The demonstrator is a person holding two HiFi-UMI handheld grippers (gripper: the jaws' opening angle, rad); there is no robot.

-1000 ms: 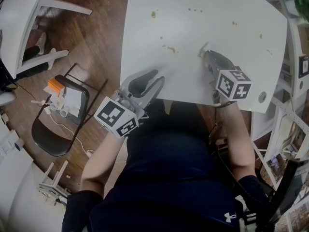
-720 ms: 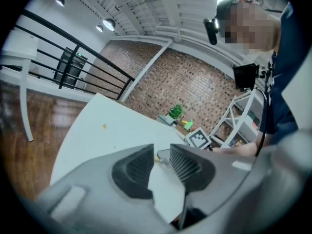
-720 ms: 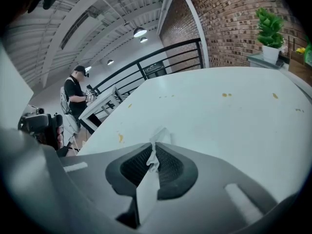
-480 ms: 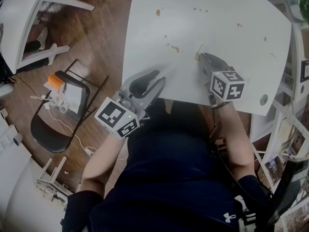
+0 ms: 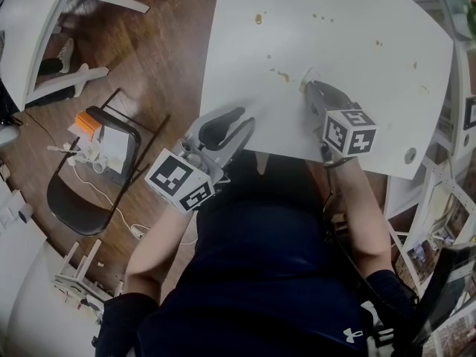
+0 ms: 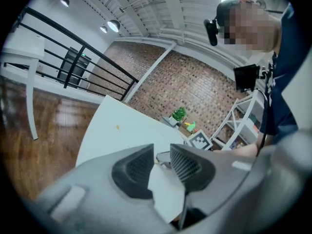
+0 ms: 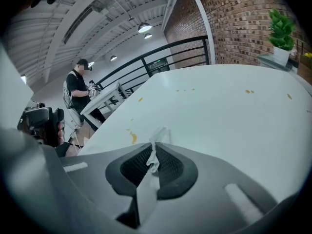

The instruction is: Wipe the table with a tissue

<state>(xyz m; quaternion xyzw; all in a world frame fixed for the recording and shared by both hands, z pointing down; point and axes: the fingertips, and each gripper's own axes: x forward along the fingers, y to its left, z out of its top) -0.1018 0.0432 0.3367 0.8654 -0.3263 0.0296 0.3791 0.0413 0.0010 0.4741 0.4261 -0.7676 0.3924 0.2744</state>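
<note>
The white table [image 5: 357,88] carries small brown stains; the nearest one [image 5: 281,75] lies just left of my right gripper [image 5: 309,85]. That gripper is shut on a white tissue [image 5: 308,74], whose crumpled end pokes out past the tips onto the tabletop. In the right gripper view the tissue [image 7: 157,135] is pinched between the dark pads of the right gripper [image 7: 152,152], beside the yellow-brown stain [image 7: 132,138]. My left gripper [image 5: 245,119] hovers at the table's near edge, its jaws a narrow gap apart. Nothing sits between its pads in the left gripper view [image 6: 162,155].
More spots lie further back on the table [image 5: 258,18] [image 5: 378,43]. A black folding chair [image 5: 82,192] with small items stands on the wooden floor at left. White shelving [image 5: 446,199] is at right. A person [image 7: 78,94] stands far off beside another table.
My right gripper has slid the tissue leftward across the table, closing on the brown stain. The left gripper stays at the near edge.
</note>
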